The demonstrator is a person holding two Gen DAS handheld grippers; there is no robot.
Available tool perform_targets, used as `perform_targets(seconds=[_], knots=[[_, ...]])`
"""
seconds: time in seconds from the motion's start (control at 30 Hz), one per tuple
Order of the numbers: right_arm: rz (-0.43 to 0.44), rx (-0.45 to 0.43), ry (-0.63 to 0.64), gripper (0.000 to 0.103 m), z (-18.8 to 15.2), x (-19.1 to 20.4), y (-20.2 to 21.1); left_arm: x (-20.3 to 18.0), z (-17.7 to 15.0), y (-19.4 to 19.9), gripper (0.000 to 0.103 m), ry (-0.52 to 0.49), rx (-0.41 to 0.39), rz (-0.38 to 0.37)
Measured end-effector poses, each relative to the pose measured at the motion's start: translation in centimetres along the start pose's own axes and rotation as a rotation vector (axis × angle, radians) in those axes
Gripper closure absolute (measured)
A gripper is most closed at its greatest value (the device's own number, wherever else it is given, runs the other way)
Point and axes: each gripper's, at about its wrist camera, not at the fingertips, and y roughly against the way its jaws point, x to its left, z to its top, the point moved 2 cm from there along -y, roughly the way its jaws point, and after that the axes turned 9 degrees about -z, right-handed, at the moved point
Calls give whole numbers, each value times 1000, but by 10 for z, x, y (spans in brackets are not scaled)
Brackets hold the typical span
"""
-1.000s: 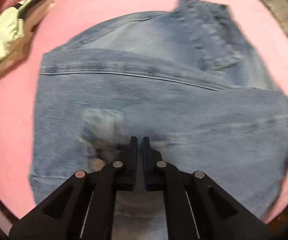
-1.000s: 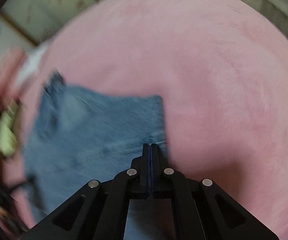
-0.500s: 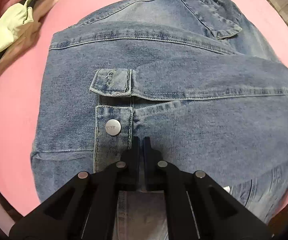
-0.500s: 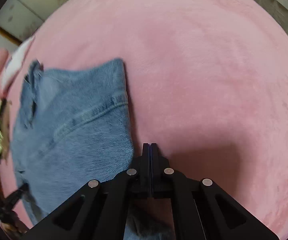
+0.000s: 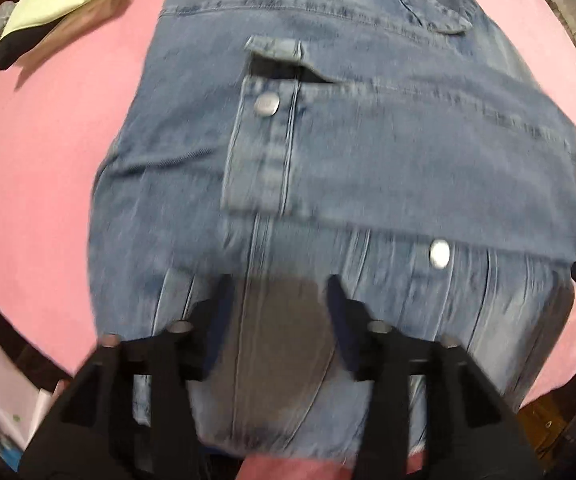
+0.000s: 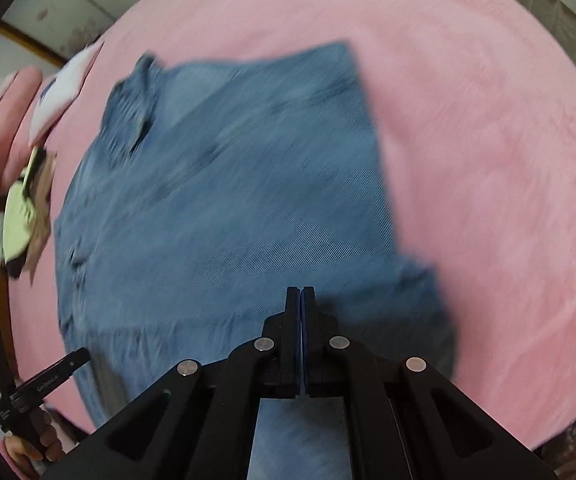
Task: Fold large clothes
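On the pink surface: a blue denim jacket (image 5: 368, 168) with metal snap buttons lies flat on the soft pink plush surface (image 5: 48, 160), collar at the far end.
Fold state: one sleeve is laid across the body, its buttoned cuff (image 5: 262, 148) resting near the middle; the side edges look tucked in, so the garment reads as a rough rectangle.
Left tool (image 5: 278, 316): points down over the near hem, its jaws opening, with nothing pinched between them.
Right tool (image 6: 300, 308): jaws pressed together above the jacket's near right part; the blurred frame shows no cloth clamped in them.
Progress: judged about midway, with the sleeves folded in.
Left to do: probably folding the length in half and smoothing.
Beside it: a pale green and black garment (image 5: 60, 4) lies apart at the far left.
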Motion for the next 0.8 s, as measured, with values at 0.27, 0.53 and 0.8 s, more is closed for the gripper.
perform_targets(seconds=[0.27,0.53,0.8], knots=[[33,-18,49,54,-94,58,58,1,-53,27,44,-62,15,-56],[-22,-180,138,21,-136,92,127,10,-49,72,30,-152,-124,-90],[81,-215,35,16,-160,76,157,18,-64,90,30,-125,-228,-95]])
